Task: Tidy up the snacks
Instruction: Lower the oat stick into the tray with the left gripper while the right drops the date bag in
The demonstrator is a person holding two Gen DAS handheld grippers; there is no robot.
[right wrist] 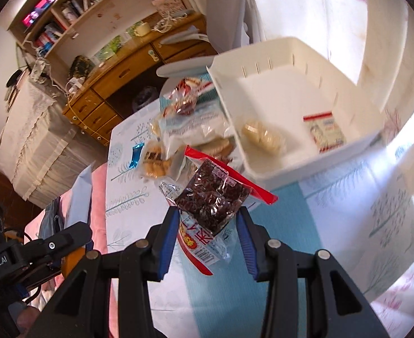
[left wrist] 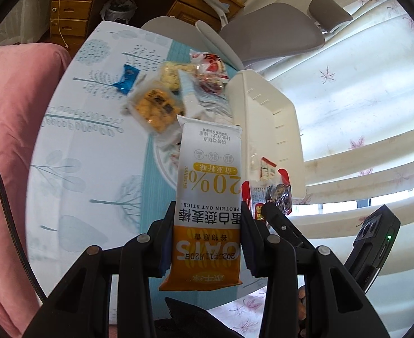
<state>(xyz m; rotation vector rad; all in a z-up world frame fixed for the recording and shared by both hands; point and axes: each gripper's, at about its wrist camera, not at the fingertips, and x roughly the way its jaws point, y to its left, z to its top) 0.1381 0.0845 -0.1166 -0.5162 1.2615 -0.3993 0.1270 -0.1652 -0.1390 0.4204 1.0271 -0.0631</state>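
Left gripper (left wrist: 207,225) grips an oat stick packet (left wrist: 209,194); right gripper (right wrist: 207,225) clamps a red-edged dark snack packet (right wrist: 212,197) near the white bin (right wrist: 291,107).

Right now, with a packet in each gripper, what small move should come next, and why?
Probably carry the right gripper forward over the white bin and release its red date packet: the bin lies just ahead, already holding two snacks. The left gripper can follow with its oat bar.
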